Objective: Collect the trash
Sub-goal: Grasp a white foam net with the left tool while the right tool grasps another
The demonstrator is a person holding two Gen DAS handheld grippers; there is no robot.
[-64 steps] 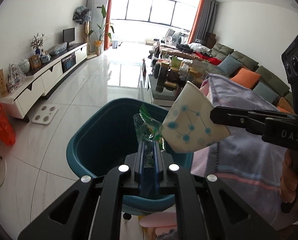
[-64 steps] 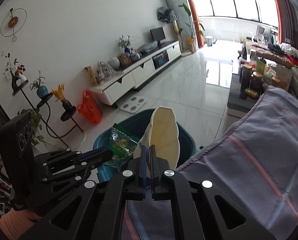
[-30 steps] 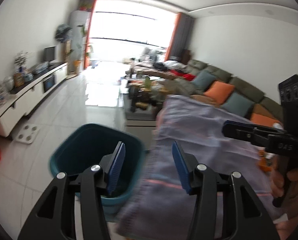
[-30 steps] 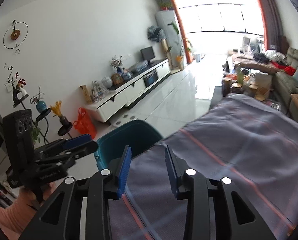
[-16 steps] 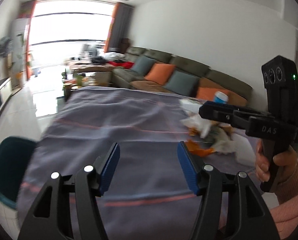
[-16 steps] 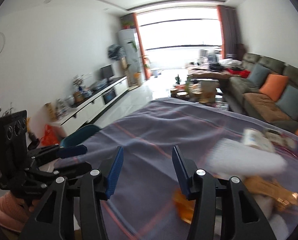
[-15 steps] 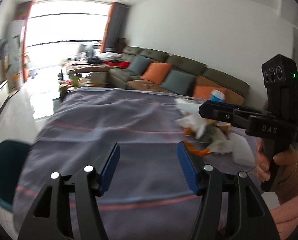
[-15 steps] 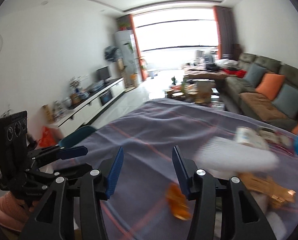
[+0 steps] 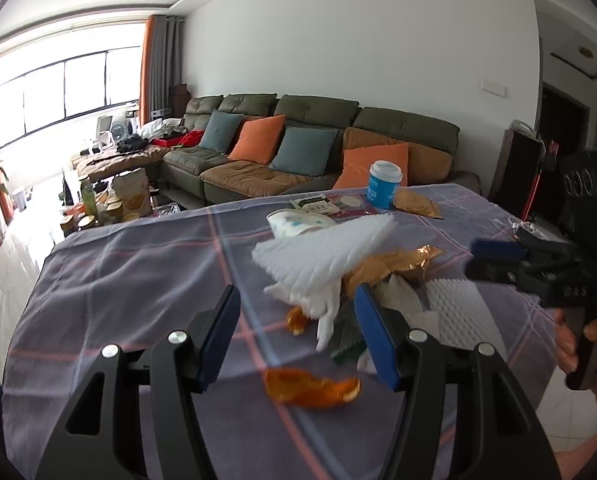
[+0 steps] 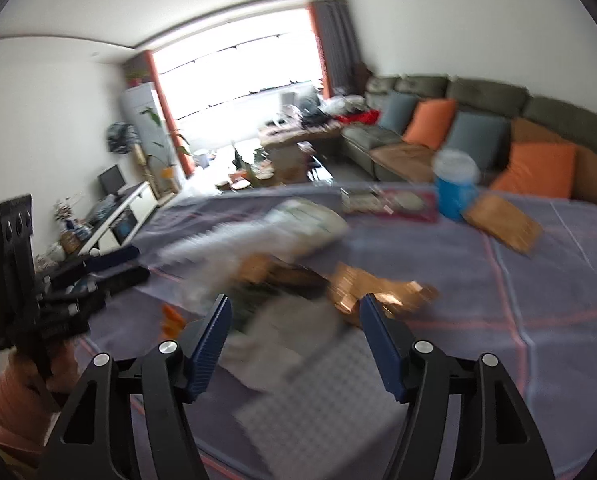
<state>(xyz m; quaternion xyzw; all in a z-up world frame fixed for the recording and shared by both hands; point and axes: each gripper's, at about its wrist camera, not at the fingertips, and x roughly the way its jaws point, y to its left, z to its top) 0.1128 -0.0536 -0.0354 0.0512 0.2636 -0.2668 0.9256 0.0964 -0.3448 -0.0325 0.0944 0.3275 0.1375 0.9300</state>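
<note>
Both grippers, left (image 9: 296, 330) and right (image 10: 294, 338), swing from bin to table, jaws just widening, empty; pinch the light, crushable white foam sheet (image 9: 326, 256) by its edge.

Light source: daylight from the big window (image 9: 58, 96), at the left of the left wrist view and upper centre of the right wrist view (image 10: 238, 76).
Brightness: room bright and evenly lit; white walls pale grey.
Glare: window panes blown out to white; floor (image 9: 22, 240) beneath them washed out.
Shadows: soft and faint on the tablecloth (image 9: 118, 280).
Blur, left wrist view: mild smear on the white foam sheet (image 9: 330, 256) and orange peel (image 9: 310, 388); sofa (image 9: 298, 140) fairly sharp.
Blur, right wrist view: heavy motion smear over the trash pile (image 10: 290, 272) and blue cup (image 10: 454, 184).
Sharpest: black gripper frames at the bottom.
Distortion: strong fisheye; ceiling lines bow, corners fall to black.
</note>
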